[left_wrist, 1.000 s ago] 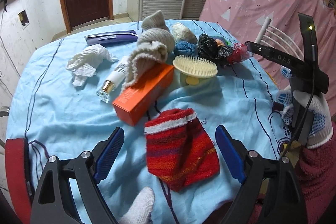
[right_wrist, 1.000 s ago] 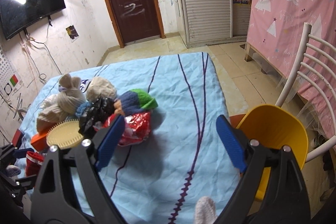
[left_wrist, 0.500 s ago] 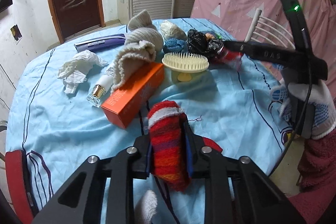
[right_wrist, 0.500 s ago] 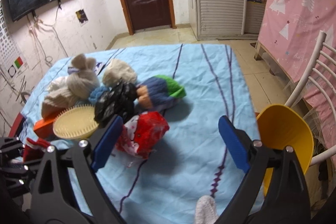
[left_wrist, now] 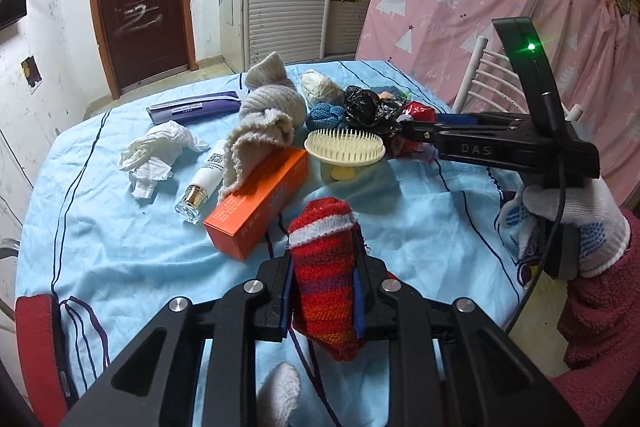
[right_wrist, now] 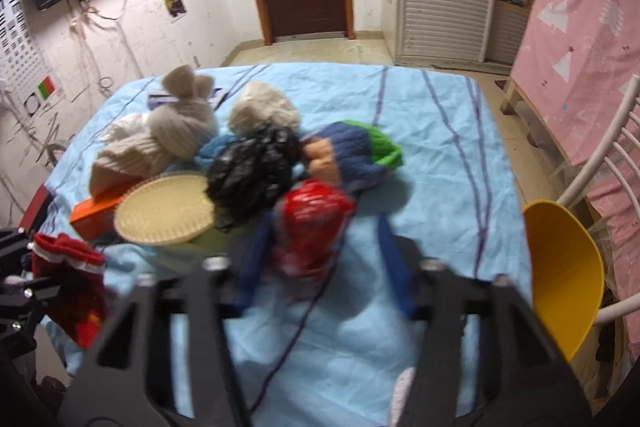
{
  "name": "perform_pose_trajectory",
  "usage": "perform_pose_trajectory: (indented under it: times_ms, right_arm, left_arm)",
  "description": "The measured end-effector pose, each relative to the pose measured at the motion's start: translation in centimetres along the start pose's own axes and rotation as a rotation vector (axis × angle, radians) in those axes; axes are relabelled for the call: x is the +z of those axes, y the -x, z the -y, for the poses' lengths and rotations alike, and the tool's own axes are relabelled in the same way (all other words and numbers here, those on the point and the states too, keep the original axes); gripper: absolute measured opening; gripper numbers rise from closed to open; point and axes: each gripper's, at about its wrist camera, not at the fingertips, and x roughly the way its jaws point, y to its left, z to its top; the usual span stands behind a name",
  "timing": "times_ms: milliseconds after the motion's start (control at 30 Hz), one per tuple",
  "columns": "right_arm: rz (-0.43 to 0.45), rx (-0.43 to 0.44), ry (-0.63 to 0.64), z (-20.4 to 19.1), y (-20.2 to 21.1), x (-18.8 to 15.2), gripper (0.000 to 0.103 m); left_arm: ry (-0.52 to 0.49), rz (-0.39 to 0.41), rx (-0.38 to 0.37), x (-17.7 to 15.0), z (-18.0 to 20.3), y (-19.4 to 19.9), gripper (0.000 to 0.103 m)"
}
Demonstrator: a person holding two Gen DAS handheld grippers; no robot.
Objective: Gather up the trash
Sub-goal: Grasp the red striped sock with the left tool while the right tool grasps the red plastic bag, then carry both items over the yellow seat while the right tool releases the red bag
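Observation:
My left gripper [left_wrist: 322, 291] is shut on a red striped knitted sock [left_wrist: 324, 267] and holds it above the blue tablecloth [left_wrist: 120, 239]. The sock also shows at the left of the right wrist view [right_wrist: 68, 259]. My right gripper [right_wrist: 324, 263] is open, its blue pads [right_wrist: 394, 267] on either side of a red crumpled wrapper [right_wrist: 312, 223]; the view is blurred. Seen from the left wrist, the right gripper [left_wrist: 404, 131] reaches the wrapper [left_wrist: 418, 113]. A black plastic bag [right_wrist: 252, 171] and a crumpled white tissue [left_wrist: 156, 155] lie on the cloth.
On the table are an orange box [left_wrist: 260, 203], a cream hairbrush [left_wrist: 344, 147], a small bottle [left_wrist: 200, 187], grey knitwear [left_wrist: 268, 115], a purple tube [left_wrist: 192, 107] and a blue-green knitted piece [right_wrist: 356, 155]. A yellow bin [right_wrist: 560, 275] and a white chair [right_wrist: 600, 163] stand at the right.
My left gripper closed on the red sock and lifted it. My right gripper moved forward to the red wrapper and its jaws narrowed around it.

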Motion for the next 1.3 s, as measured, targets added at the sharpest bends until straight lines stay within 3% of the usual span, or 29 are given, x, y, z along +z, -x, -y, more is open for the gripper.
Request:
perform_pose_trajectory:
  times_ms: [200,567,1067,1300]
  right_arm:
    - [0.031,-0.002,0.009,-0.3,0.7,-0.3,0.026]
    - [0.096,-0.016,-0.047,2.9,3.1,-0.7,0.026]
    - [0.179,-0.064,-0.188,10.2,6.0,-2.4,0.026]
    - [0.208,-0.137,-0.266,14.6,6.9,-3.6,0.026]
  left_arm:
    - [0.006,0.012,0.006,0.2,0.2,0.4,0.012]
    - [-0.025,0.041,0.012,1.6,1.9,0.9,0.012]
    - [-0.116,0.068,0.006,5.2,6.7,-0.1,0.012]
    - [-0.163,0.093,-0.006,7.4,9.9,-0.7,0.012]
